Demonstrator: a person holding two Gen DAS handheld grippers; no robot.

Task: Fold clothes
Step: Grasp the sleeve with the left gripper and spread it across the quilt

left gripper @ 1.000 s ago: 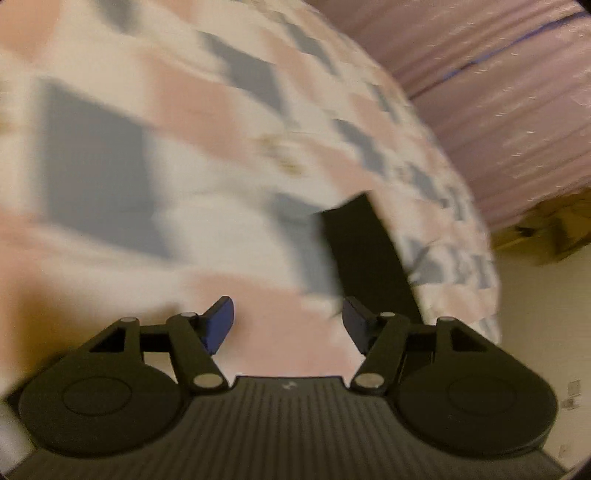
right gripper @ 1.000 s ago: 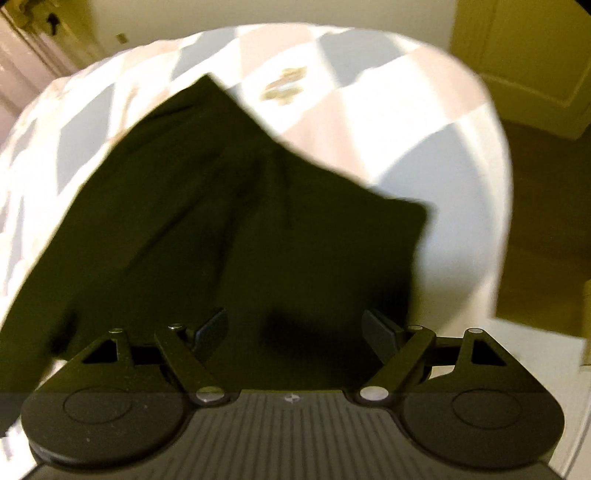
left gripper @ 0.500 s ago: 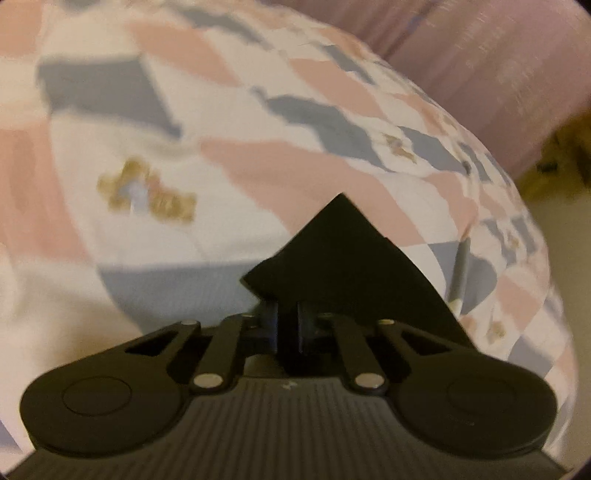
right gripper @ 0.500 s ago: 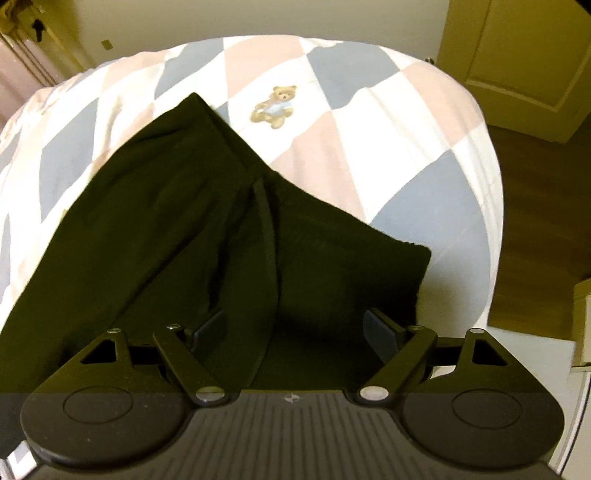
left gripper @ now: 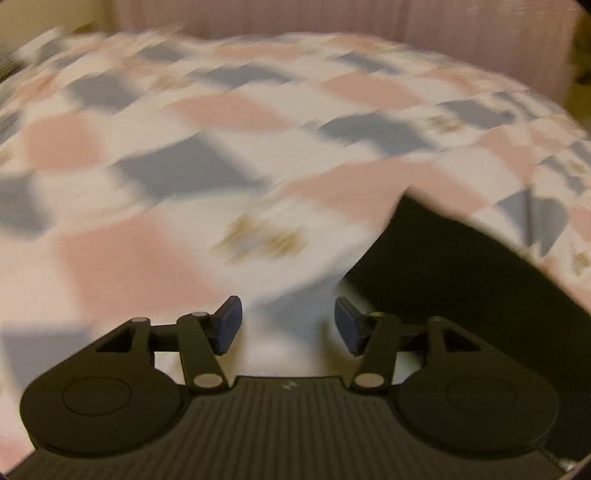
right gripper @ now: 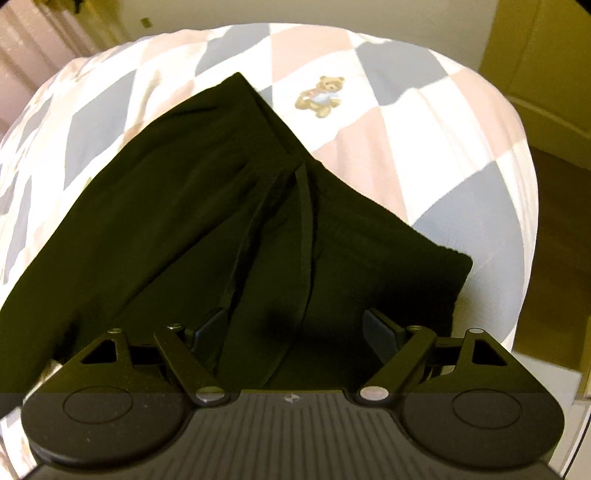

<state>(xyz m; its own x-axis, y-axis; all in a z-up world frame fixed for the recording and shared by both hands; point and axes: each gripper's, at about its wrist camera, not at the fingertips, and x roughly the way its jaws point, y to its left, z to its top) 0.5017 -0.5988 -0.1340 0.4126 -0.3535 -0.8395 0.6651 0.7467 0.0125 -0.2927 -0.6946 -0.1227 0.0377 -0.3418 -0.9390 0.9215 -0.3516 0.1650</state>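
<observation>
A black garment (right gripper: 207, 221), folded pants with a drawstring, lies on a bed with a pink, grey and white diamond quilt (right gripper: 424, 122). My right gripper (right gripper: 295, 330) is open and hovers just above the garment's near part, holding nothing. In the left wrist view, which is motion-blurred, my left gripper (left gripper: 288, 325) is open and empty over the quilt (left gripper: 184, 166). One end of the black garment (left gripper: 461, 273) lies to its right, apart from the fingers.
A pink curtain (left gripper: 369, 16) hangs behind the bed. A teddy bear print (right gripper: 319, 96) marks the quilt past the garment. The bed's edge drops to a wooden floor (right gripper: 554, 229) on the right, near a yellow door (right gripper: 546, 48).
My left gripper was shut on a corner of the black garment half a second ago; it has let go, opened and moved left. My right gripper stayed open and nearly still.
</observation>
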